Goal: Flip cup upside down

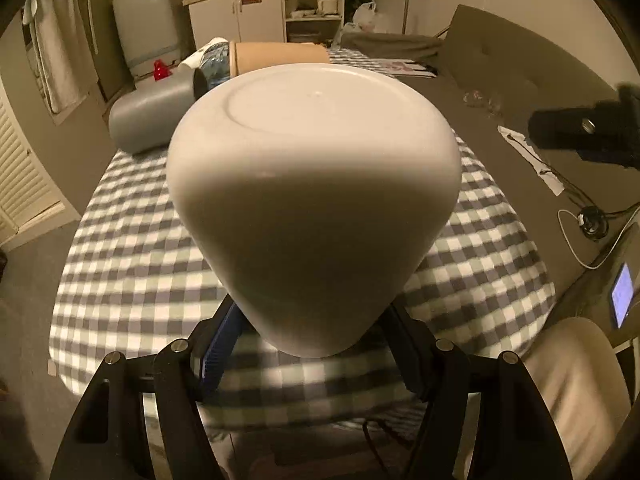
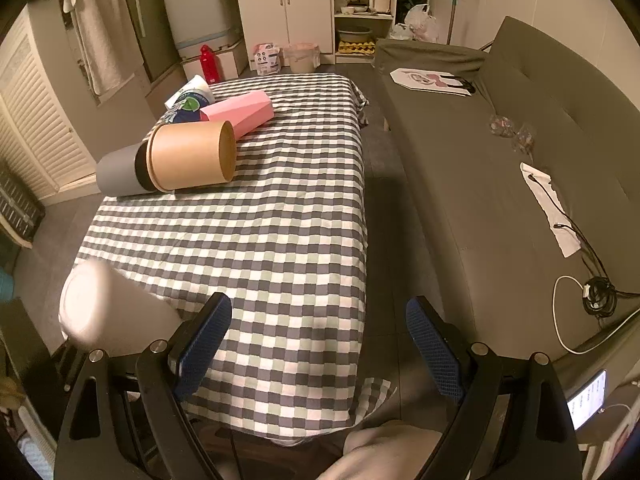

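A white cup (image 1: 312,200) fills the left wrist view, its flat base turned toward the camera and upward. My left gripper (image 1: 316,344) is shut on the cup's narrow end, holding it above the checked tablecloth (image 1: 120,248). The same cup shows blurred at the lower left of the right wrist view (image 2: 104,304). My right gripper (image 2: 320,344) is open and empty above the near edge of the table (image 2: 280,220).
A brown cylinder (image 2: 192,156), a grey cup (image 2: 116,172), a pink box (image 2: 244,110) and a packet (image 2: 192,94) lie at the table's far left. A grey sofa (image 2: 480,160) with cables (image 2: 596,296) stands to the right.
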The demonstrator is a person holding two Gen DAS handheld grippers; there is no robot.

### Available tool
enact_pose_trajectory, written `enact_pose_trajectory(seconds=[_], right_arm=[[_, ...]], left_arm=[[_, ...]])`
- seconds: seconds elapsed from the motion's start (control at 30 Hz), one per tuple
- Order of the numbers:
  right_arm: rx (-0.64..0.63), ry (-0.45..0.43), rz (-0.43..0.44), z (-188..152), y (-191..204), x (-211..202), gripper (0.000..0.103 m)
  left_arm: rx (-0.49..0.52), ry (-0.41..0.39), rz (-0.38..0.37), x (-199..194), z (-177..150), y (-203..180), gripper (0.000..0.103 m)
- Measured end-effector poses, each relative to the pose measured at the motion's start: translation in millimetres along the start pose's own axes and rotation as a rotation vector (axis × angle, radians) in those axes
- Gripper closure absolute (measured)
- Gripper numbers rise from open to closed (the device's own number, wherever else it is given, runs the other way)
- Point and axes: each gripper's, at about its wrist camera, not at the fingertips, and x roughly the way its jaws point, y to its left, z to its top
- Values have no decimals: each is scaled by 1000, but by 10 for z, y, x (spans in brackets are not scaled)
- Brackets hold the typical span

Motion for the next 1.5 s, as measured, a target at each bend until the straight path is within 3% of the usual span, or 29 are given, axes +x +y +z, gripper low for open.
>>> enact_pose_trajectory(seconds=[0.3,0.33,0.4,0.6,0.7,1.0,1.2,1.5], right_arm=[[-8,-21,-11,32,1,-170,14],[-6,-28,-7,33,0,-195,14],[1,-44,11,29,3,-260,14],[16,-103,69,-106,102,-417,14],[3,-140,83,-252,214,-516,14],[-42,-257,96,-764,567,-716,14],[-67,-296,62,-1038,738,-643,9],[-48,-283,60,-1069,745,-537,7]], left_arm=[[-5,-29,-17,19,27,48,30],[1,-31,-14,-18,-3,56,30],[19,-27,-7,-94,-52,66,20],[-6,-51,-20,-456,-226,193,19],[-38,-101,-33,-717,-319,277,19],[-125,-241,42,-1131,-410,634,16],[-155,-255,82,-1215,-537,758,13],[-185,-276,110,-1271,-639,865,4]])
